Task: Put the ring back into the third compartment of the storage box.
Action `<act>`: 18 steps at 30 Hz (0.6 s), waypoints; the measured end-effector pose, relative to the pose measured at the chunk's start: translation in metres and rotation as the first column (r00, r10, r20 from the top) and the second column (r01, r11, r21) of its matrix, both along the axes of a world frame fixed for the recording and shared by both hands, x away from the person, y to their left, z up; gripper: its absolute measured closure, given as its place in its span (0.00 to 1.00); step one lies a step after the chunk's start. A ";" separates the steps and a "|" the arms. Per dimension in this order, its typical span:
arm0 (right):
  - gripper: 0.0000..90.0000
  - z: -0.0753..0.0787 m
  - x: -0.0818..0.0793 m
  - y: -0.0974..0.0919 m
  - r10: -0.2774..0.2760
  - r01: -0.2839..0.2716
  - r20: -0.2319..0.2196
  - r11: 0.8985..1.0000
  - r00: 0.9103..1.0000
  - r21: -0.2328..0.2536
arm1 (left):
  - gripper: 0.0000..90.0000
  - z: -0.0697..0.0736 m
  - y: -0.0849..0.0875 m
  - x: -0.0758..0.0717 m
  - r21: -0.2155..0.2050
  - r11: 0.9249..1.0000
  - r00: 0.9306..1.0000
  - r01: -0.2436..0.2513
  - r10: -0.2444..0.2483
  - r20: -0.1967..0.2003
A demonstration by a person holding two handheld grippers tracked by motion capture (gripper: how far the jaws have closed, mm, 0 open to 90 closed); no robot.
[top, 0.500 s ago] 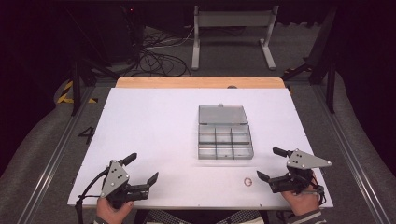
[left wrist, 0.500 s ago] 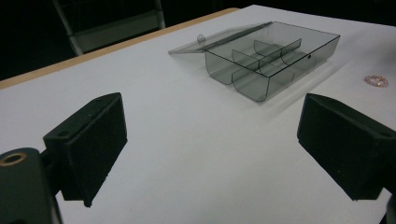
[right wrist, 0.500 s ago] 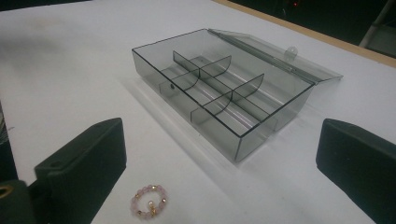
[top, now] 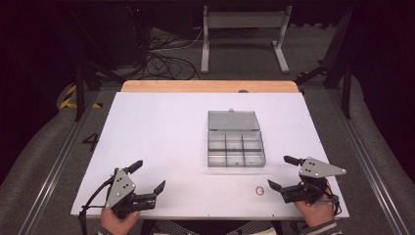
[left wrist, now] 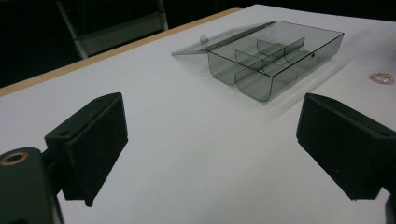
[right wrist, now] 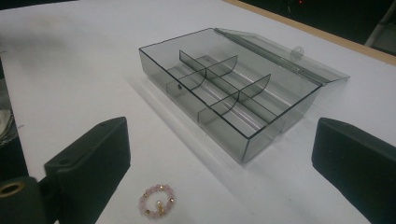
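Jaws standing wide on both: right gripper gripping nothing, hovering near the pink bead ring beside the open compartment box; left gripper empty too

I count one clear box with six compartments, one pink bead ring, and my two claws, left and right.

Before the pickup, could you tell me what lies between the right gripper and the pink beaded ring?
Nothing: bare white table separates the right gripper from the pink beaded ring, seen in its own view.
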State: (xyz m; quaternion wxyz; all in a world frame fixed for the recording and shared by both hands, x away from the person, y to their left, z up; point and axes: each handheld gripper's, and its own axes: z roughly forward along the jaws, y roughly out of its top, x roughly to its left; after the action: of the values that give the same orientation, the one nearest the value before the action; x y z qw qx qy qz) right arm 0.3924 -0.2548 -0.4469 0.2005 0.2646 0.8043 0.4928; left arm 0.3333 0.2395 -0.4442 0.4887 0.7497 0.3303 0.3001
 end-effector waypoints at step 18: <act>0.16 0.005 0.005 0.006 0.019 -0.020 -0.044 0.999 0.999 -0.025 | 0.11 0.001 0.001 0.000 -0.007 1.000 1.000 0.005 -0.005 -0.014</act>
State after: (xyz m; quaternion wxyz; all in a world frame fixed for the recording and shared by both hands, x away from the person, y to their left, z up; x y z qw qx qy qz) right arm 0.3969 -0.2485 -0.4424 0.1815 0.2646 0.8174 0.4784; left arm 0.3336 0.2407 -0.4437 0.4897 0.7507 0.3330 0.2926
